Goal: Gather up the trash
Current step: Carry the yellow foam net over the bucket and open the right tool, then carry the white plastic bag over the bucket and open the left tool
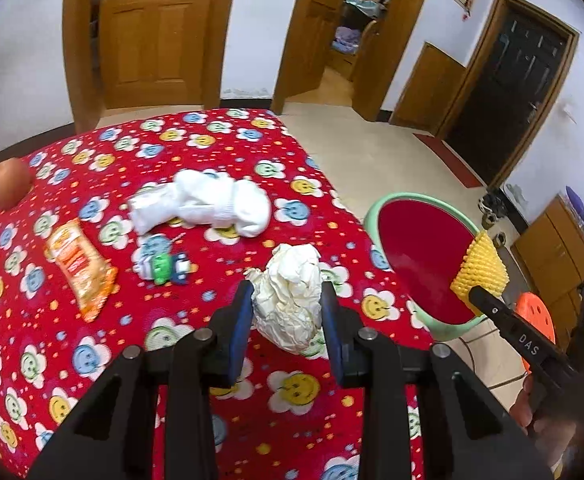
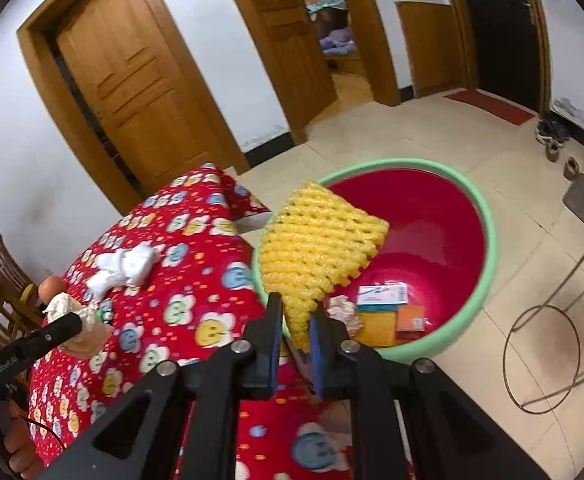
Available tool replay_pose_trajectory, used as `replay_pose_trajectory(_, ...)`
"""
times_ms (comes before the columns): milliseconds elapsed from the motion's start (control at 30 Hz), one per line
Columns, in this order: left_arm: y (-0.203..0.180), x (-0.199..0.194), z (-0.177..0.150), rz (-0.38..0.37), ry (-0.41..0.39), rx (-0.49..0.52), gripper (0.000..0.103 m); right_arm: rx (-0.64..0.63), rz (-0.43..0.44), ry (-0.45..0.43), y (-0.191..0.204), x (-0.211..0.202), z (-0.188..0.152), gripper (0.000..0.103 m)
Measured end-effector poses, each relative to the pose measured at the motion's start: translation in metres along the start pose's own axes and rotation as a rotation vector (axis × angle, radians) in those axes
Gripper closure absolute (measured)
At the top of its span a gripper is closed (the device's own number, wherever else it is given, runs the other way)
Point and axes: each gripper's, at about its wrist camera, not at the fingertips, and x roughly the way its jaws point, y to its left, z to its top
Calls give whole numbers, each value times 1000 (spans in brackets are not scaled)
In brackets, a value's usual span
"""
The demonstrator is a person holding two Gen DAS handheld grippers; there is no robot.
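My left gripper (image 1: pixel 287 292) is shut on a crumpled white paper ball (image 1: pixel 288 280), held above the red smiley tablecloth (image 1: pixel 92 360). The right wrist view shows the same paper ball (image 2: pixel 66 306) in the left gripper (image 2: pixel 77 322) at the far left. My right gripper (image 2: pixel 296 312) is shut on a yellow foam net (image 2: pixel 312 240), which hangs over the near rim of a red basin with a green rim (image 2: pixel 490 240). The basin holds a paper wad (image 2: pixel 342 308) and small boxes (image 2: pixel 382 296). In the left wrist view the right gripper (image 1: pixel 477 293) holds the foam net (image 1: pixel 480 268) over the basin (image 1: pixel 420 264).
On the table lie white socks (image 1: pixel 204 204), an orange snack packet (image 1: pixel 80 268), a small green and blue item (image 1: pixel 164 266) and an apple (image 1: pixel 8 188). An orange stool (image 1: pixel 536 320) with a wire frame (image 2: pixel 544 352) stands right of the basin. Wooden chairs (image 2: pixel 4 280) are at the left.
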Motion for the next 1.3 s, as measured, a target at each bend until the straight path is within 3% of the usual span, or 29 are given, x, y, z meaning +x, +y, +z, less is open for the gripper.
replay_pose_trajectory(200, -16, 8, 5, -20, 8, 22, 70, 45, -24, 21, -20, 7, 1, 85)
replay_pose_trajectory(700, -58, 39, 14, -71, 55, 85, 70, 79, -41, 11, -47, 6, 9, 57)
replay_pose_trajectory(867, -77, 52, 16, -95, 72, 116, 70, 97, -53, -6, -58, 2, 13, 40)
replay_pose_trajectory(1300, -137, 94, 18, -136, 137, 230, 68, 157, -118, -12, -96, -3, 16, 23)
